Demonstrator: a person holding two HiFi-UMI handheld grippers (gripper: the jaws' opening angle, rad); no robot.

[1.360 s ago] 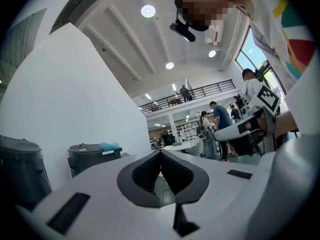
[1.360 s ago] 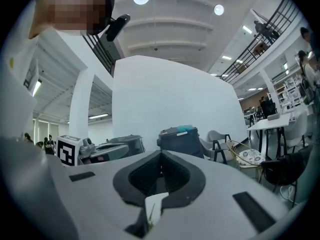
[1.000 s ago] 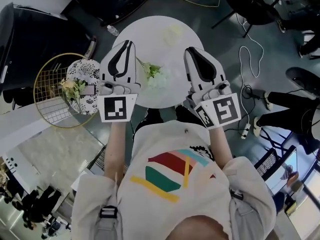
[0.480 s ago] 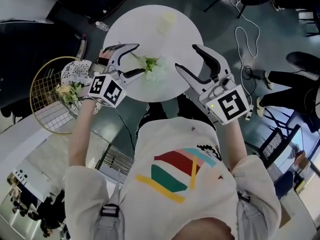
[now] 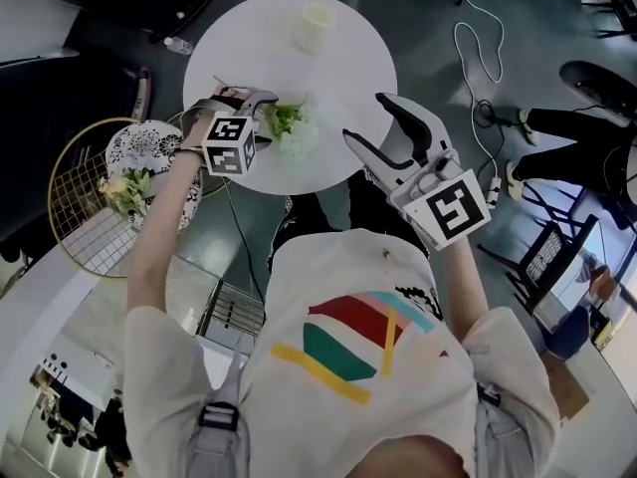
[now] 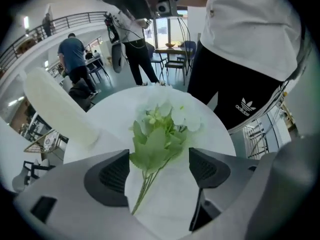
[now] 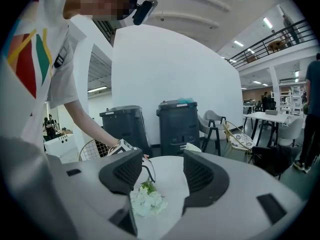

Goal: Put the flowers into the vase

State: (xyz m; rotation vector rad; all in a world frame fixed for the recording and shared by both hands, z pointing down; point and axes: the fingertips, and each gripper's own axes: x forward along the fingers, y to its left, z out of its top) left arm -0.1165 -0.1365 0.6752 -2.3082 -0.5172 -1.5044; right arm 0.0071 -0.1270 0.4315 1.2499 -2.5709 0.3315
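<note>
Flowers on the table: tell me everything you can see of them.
The flowers are one small, artificial-looking bunch: white blossoms, broad pale green leaves, thin green stems. They lie flat on the round white table, blossoms toward the person. The left gripper straddles the stems, jaws apart, not gripping them. Nothing else touches the bunch.

Sole legible marking: "adidas" wordmark with trefoil on the person's black trousers (image 6: pixel 226 81), three o'clock in left gripper view.

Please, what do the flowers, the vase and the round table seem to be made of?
Flowers: probably artificial, fabric or plastic; flat matte leaves, stiff thin stems.
Vase: pale matte ceramic or plastic, cannot tell which.
Table: smooth white top, perhaps painted or laminate.
</note>
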